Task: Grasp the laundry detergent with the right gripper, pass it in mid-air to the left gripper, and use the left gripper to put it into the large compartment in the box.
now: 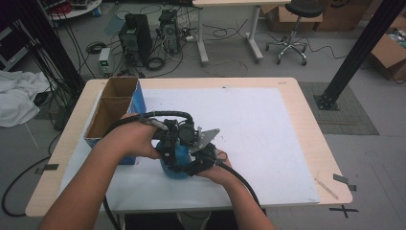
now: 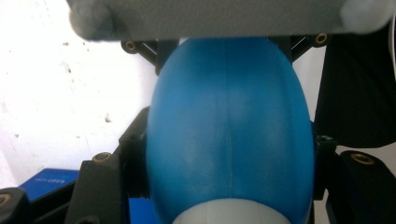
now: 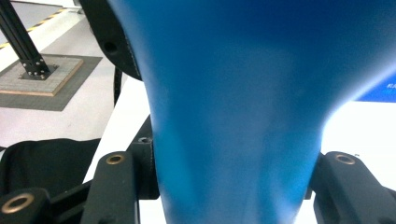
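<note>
Both tongs grasp one blue plastic bottle (image 1: 173, 163) above the white mat (image 1: 268, 139) on the counter (image 1: 306, 120), near its front edge. In the high view the left tongs (image 1: 168, 152) and the right tongs (image 1: 195, 163) meet over the bottle, just right of the open blue-sided cardboard box (image 1: 112, 112). In the left tongs' view, the bottle's rounded blue body (image 2: 229, 130) sits between the two black jaws, pressed on both flanks; a white band (image 2: 229, 215) shows at its lower end. In the right tongs' view, the bottle's narrowing blue part (image 3: 233, 154) is clenched between the jaws, touching both pads. Left tongs (image 2: 229, 154): clamped on the bottle. Right tongs (image 3: 233, 182): clamped on the bottle.
</note>
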`<action>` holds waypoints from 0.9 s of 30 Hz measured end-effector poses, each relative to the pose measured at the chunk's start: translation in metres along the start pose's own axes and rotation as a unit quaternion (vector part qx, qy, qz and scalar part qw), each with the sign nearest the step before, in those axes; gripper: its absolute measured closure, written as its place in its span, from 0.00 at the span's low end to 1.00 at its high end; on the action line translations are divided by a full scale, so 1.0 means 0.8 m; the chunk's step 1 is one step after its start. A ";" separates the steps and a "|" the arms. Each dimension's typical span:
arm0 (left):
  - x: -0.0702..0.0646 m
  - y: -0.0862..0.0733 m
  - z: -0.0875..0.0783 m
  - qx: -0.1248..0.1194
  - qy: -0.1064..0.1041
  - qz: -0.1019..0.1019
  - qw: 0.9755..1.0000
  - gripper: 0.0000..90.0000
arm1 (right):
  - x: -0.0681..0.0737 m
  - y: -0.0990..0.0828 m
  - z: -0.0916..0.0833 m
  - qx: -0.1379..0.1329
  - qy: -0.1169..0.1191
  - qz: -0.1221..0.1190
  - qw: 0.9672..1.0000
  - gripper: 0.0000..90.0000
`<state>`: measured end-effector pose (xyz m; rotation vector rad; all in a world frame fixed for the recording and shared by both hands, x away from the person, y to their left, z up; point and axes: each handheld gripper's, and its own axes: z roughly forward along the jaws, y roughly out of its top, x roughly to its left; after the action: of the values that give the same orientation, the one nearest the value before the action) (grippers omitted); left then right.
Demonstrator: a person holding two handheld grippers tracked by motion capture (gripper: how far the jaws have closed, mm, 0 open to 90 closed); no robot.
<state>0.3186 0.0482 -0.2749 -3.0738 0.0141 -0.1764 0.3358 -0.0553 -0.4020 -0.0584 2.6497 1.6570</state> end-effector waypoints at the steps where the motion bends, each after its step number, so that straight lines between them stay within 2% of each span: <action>1: 0.001 0.001 -0.001 -0.004 0.001 -0.001 1.000 0.43 | -0.002 0.000 -0.002 -0.006 -0.005 -0.015 1.000 0.48; 2: 0.001 0.001 -0.001 -0.004 0.001 -0.001 1.000 0.43 | -0.002 0.000 -0.002 -0.006 -0.005 -0.015 1.000 0.48; 3: 0.004 0.003 -0.003 -0.001 -0.002 -0.002 1.000 0.43 | 0.001 0.001 -0.009 -0.009 -0.012 -0.008 1.000 0.42; 5: 0.005 0.004 -0.003 0.002 -0.004 -0.002 1.000 0.43 | 0.003 0.002 -0.011 -0.012 -0.008 -0.001 1.000 0.39; 7: 0.007 0.005 -0.004 0.005 -0.005 -0.005 1.000 0.43 | 0.002 0.004 -0.018 -0.005 -0.012 -0.004 1.000 0.37; 8: 0.008 0.005 -0.004 0.004 -0.004 -0.005 1.000 0.43 | 0.004 0.005 -0.023 -0.002 -0.008 0.004 1.000 0.35; 12: 0.012 0.007 -0.010 0.009 -0.005 -0.008 1.000 0.43 | 0.001 0.004 -0.031 0.004 -0.014 -0.007 1.000 0.30; 16: 0.014 0.005 -0.018 0.003 -0.010 -0.017 1.000 0.43 | -0.001 -0.001 -0.044 0.018 -0.018 -0.001 1.000 0.26; 20: 0.017 0.002 -0.027 0.001 -0.018 -0.024 1.000 0.43 | -0.005 -0.006 -0.061 0.047 -0.021 0.005 0.999 0.17; 22: 0.021 0.000 -0.033 0.005 -0.021 -0.032 0.999 0.43 | -0.006 -0.007 -0.065 0.056 -0.019 0.006 0.998 0.16; 27: 0.029 -0.007 -0.050 0.017 -0.019 -0.051 0.998 0.43 | -0.010 -0.002 -0.087 0.106 -0.014 0.007 0.994 0.11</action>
<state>0.3375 0.0511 -0.2320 -3.0446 -0.1449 -0.1217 0.3445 -0.1185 -0.3724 -0.0122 2.7922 1.3591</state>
